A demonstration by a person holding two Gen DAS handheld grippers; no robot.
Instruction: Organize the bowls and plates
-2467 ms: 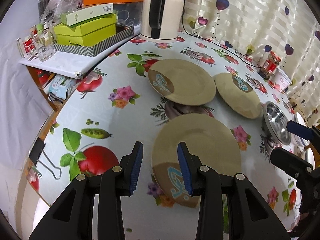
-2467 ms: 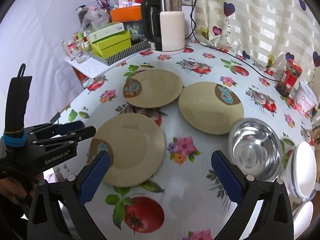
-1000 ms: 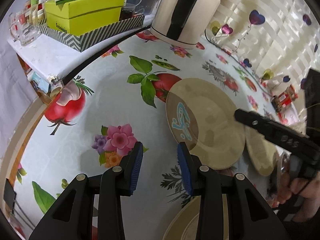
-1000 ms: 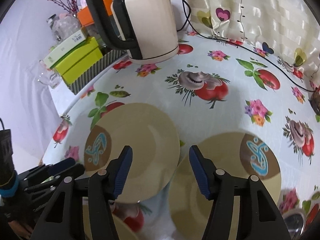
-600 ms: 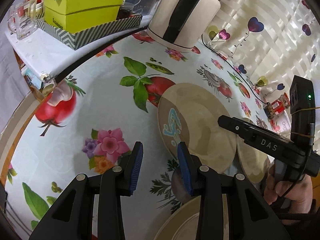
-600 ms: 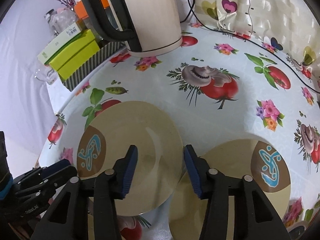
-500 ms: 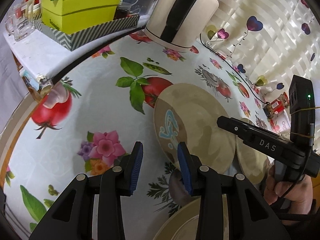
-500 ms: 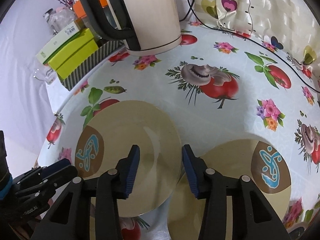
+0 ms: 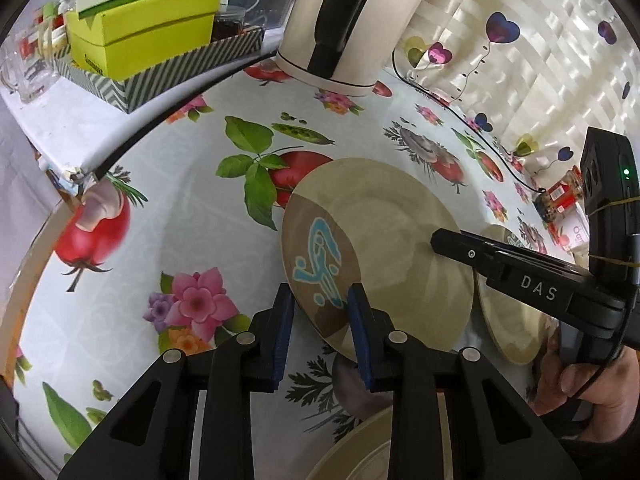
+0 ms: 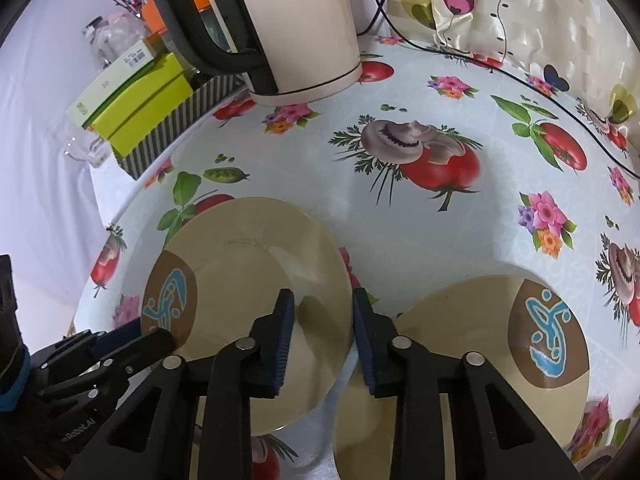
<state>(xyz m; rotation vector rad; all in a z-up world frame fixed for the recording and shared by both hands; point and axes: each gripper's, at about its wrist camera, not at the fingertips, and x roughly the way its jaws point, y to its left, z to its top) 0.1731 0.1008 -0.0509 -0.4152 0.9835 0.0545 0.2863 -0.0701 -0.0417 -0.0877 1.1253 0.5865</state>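
Flowered oilcloth is covering the bench point(image 10: 400, 240), with a kettle point(image 10: 288, 28) and a tray of boxes point(image 9: 152, 40) standing at its far side before a heart-print curtain point(image 9: 540, 60). Three tan plates are lying on the cloth. Both grippers are working on the far-left plate point(image 10: 248, 280). The left gripper point(image 9: 322, 328) is closing its jaws over the near-left rim, where the brown patch with the blue mark lies; the rim is sitting between the pads, but they are not yet pressing it. The right gripper point(image 10: 322, 338) is closing its jaws over the opposite rim, and again a gap is showing at both pads, so neither gripper is grasping anything yet. A second plate point(image 10: 480, 352) is lying just beside the right gripper, and the third plate point(image 9: 360, 452) is peeking in at the bottom of the left view.

Judging from this, the risk is lying in the pinch itself. With the plate flat on the cloth, the lower pads may be sliding over the rim instead of under it. Uneven closing could be tipping the plate or skidding it against its neighbour, and a slick glazed rim could be slipping out once lifted.
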